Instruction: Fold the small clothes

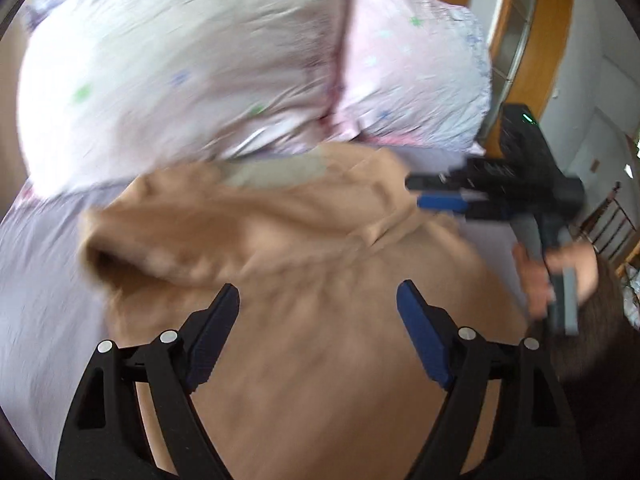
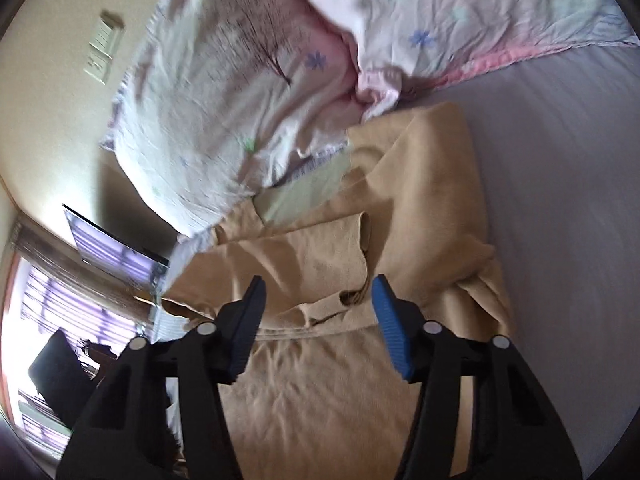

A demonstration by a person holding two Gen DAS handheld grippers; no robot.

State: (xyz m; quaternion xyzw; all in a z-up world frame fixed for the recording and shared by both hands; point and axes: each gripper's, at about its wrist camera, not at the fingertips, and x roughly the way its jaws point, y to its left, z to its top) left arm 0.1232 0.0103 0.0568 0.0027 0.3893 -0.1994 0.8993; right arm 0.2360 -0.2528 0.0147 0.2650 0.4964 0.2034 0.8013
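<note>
A tan garment lies partly folded on a pale lilac bed sheet. My left gripper hovers over its middle, open and empty. The right gripper shows in the left wrist view at the garment's right edge, held by a hand; its jaws look close together there. In the right wrist view the same garment lies below my right gripper, which is open and empty above a folded sleeve and collar edge. The left wrist view is blurred.
A pink and white flowered pillow lies just beyond the garment, also in the right wrist view. A wooden door frame stands at the far right. A window with blinds and a cream wall are at the left.
</note>
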